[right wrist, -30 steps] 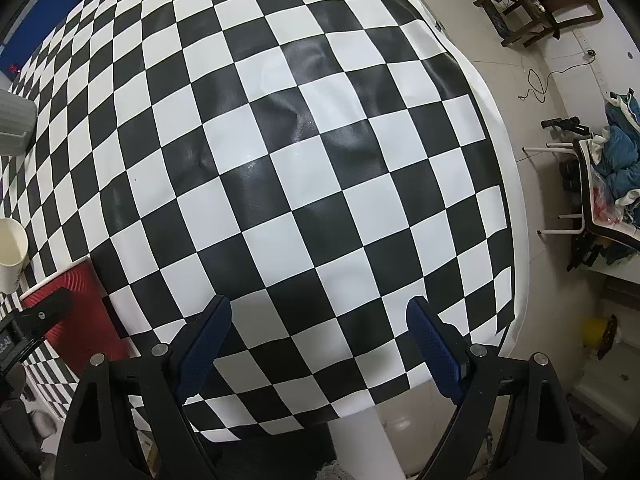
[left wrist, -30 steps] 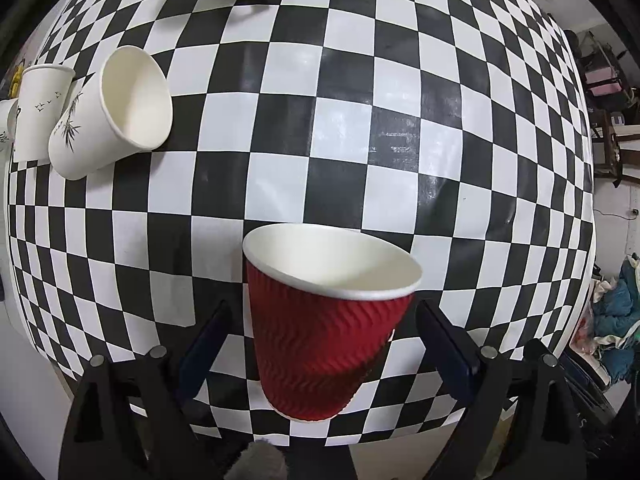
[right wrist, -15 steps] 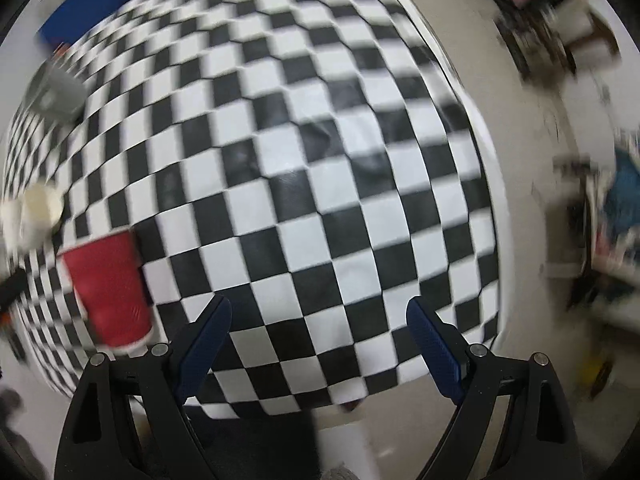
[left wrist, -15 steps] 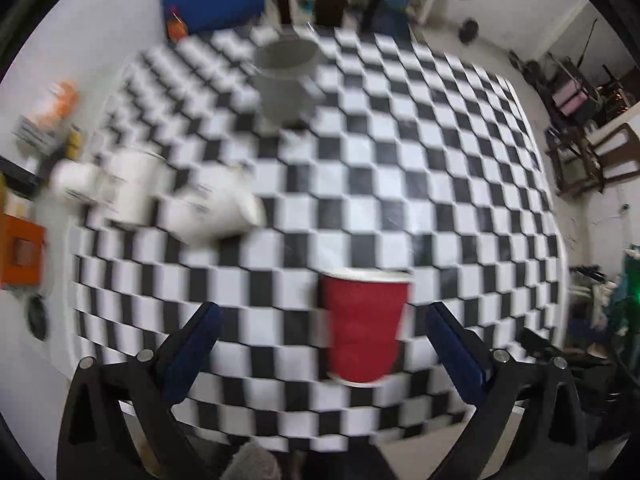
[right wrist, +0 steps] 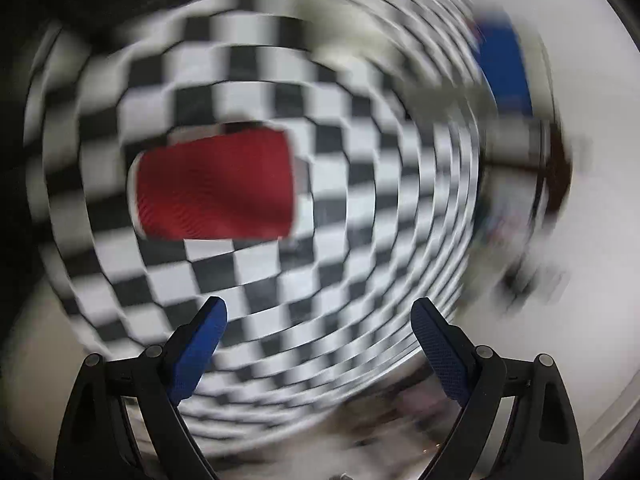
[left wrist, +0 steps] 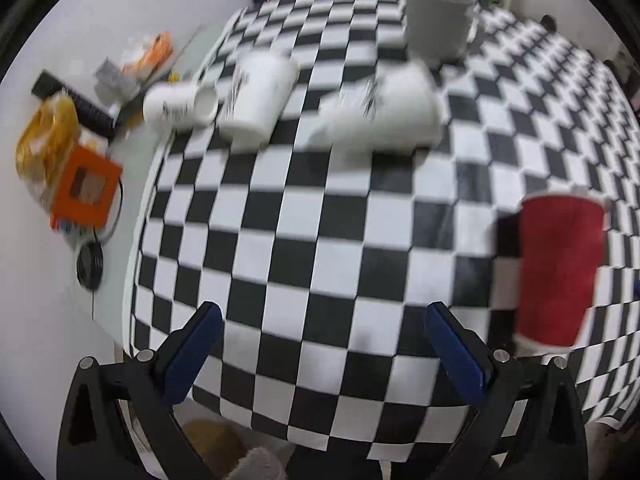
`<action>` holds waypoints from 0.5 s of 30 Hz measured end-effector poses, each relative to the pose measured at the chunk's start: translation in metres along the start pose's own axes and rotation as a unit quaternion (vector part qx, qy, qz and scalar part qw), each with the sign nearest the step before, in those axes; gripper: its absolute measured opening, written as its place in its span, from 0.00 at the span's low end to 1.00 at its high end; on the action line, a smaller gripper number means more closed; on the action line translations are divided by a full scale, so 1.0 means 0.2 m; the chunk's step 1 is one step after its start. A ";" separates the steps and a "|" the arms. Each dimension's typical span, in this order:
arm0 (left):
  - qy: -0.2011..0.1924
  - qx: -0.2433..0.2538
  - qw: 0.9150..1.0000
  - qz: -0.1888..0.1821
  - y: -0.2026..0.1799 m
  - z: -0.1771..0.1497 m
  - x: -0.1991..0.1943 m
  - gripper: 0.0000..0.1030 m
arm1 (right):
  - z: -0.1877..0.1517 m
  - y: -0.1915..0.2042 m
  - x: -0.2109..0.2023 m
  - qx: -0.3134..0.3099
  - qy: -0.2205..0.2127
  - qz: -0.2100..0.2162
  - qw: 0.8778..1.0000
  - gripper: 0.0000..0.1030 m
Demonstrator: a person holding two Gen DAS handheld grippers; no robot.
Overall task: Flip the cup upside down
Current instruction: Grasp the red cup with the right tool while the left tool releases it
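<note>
The red ribbed paper cup [left wrist: 558, 268] stands upright, mouth up, on the checkered table [left wrist: 304, 240], at the right of the left wrist view. My left gripper [left wrist: 320, 340] is open and empty, well to the left of the cup and back from it. In the blurred, rolled right wrist view the red cup [right wrist: 216, 188] appears sideways, ahead of and above my right gripper [right wrist: 318, 332], which is open and empty and apart from the cup.
Several white paper cups lie or stand at the far side: one on its side [left wrist: 384, 112], one [left wrist: 258, 100], a small one on its side [left wrist: 180, 106]. A grey container [left wrist: 438, 20] stands behind them. Clutter and an orange box [left wrist: 86, 188] lie left of the table.
My left gripper has pulled back and swung left, so the red cup went from between its fingers to the far right. My right gripper has rolled sharply and now faces the cup.
</note>
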State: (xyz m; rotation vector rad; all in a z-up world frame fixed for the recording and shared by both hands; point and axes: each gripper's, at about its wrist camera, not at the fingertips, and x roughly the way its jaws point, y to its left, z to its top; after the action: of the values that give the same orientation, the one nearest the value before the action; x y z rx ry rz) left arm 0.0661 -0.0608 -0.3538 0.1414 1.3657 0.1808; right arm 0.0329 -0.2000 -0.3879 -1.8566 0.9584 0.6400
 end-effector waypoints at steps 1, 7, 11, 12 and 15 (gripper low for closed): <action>0.008 -0.003 1.000 0.002 0.00 -0.02 0.04 1.00 | 0.03 0.06 0.01 -0.060 -0.007 -0.025 0.998 0.92; 0.034 -0.017 0.999 -0.001 0.04 -0.07 0.16 1.00 | 0.08 0.34 0.12 -0.378 -0.042 -0.147 0.913 0.91; 0.044 -0.029 0.999 -0.009 0.08 -0.07 0.21 1.00 | 0.08 0.44 0.16 -0.481 -0.059 -0.184 0.855 0.83; 0.046 -0.031 0.998 -0.011 0.08 -0.07 0.22 1.00 | 0.09 0.45 0.18 -0.499 -0.061 -0.189 0.843 0.83; 0.050 -0.034 0.998 -0.015 0.10 -0.06 0.23 1.00 | 0.10 0.47 0.24 -0.526 -0.057 -0.190 0.827 0.73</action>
State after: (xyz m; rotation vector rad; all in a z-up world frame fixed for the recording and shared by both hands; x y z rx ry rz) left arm 0.0617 -0.0320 -0.3972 0.0566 1.4577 0.2110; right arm -0.0186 -0.2242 -0.4787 -2.8078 0.0460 1.1404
